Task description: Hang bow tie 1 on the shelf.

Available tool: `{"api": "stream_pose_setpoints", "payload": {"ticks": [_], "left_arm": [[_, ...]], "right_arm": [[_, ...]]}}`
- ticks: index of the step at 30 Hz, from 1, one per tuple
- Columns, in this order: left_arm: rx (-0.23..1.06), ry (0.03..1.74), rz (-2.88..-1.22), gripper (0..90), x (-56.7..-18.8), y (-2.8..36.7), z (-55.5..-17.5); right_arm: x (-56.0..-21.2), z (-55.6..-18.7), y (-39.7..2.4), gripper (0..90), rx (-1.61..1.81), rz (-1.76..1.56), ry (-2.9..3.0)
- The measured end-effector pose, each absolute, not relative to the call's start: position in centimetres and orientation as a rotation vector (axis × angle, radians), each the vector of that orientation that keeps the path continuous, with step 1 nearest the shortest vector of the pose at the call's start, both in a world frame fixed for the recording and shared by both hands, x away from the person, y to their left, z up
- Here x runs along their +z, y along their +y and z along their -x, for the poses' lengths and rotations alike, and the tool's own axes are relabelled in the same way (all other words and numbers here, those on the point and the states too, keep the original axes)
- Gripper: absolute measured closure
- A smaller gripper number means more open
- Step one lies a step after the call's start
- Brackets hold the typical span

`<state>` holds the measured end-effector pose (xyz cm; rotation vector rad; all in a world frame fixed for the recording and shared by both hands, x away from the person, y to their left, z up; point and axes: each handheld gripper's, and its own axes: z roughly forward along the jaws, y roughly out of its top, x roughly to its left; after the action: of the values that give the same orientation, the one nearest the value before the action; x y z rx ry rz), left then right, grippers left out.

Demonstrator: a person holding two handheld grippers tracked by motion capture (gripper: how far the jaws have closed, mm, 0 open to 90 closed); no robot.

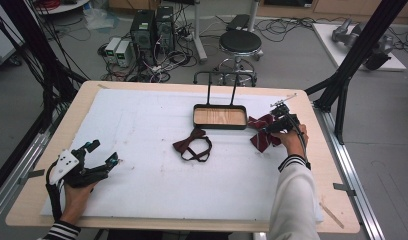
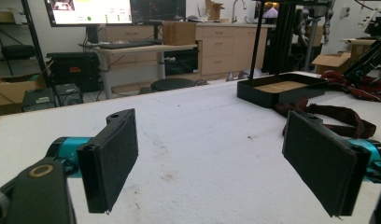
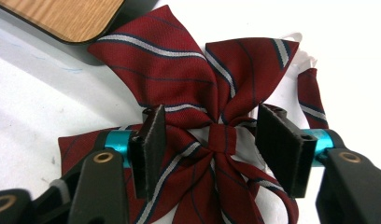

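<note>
Right gripper (image 3: 212, 149) straddling the striped red bow tie (image 3: 198, 88), right of frame beside the tray (image 1: 220, 125).
Jaws half-open around the knot, not yet pinching; next, squeeze and lift. Left gripper (image 2: 216, 163) gapes wide, idle.

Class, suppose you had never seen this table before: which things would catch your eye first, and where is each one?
First, the striped red bow tie at the table's right, with the right gripper set over its centre knot, jaws either side and pads not yet pressing. Next, the dark brown bow tie lying mid-table, just in front of the black tray with its wooden floor. The left gripper rests open at the near left.
</note>
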<state>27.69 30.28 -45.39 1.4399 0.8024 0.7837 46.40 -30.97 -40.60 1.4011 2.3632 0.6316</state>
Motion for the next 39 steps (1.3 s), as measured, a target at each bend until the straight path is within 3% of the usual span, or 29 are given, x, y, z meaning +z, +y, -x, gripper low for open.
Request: {"api": "stream_pose_setpoints", "payload": {"ticks": [9, 14, 16, 39], "left_arm": [[0.783, 0.802, -1.44, 18.6, -45.4, 30.3, -27.7], [0.783, 0.802, -1.439, 18.7, -45.4, 30.3, -27.7], [0.783, 0.802, -1.439, 18.7, -45.4, 30.3, -27.7], [0.782, 0.802, -1.439, 18.7, -45.4, 30.3, -27.7]], "right_arm": [[-41.2, -46.7, -30.8, 57.4, 0.537, -1.423, 2.383], [-41.6, -46.9, -30.5, 72.6, 0.489, -1.464, 2.398], [-41.6, -46.9, -30.4, 74.6, 0.486, -1.482, 2.397], [-39.4, -45.8, -30.8, 75.6, 0.669, -1.453, 2.319]]}}
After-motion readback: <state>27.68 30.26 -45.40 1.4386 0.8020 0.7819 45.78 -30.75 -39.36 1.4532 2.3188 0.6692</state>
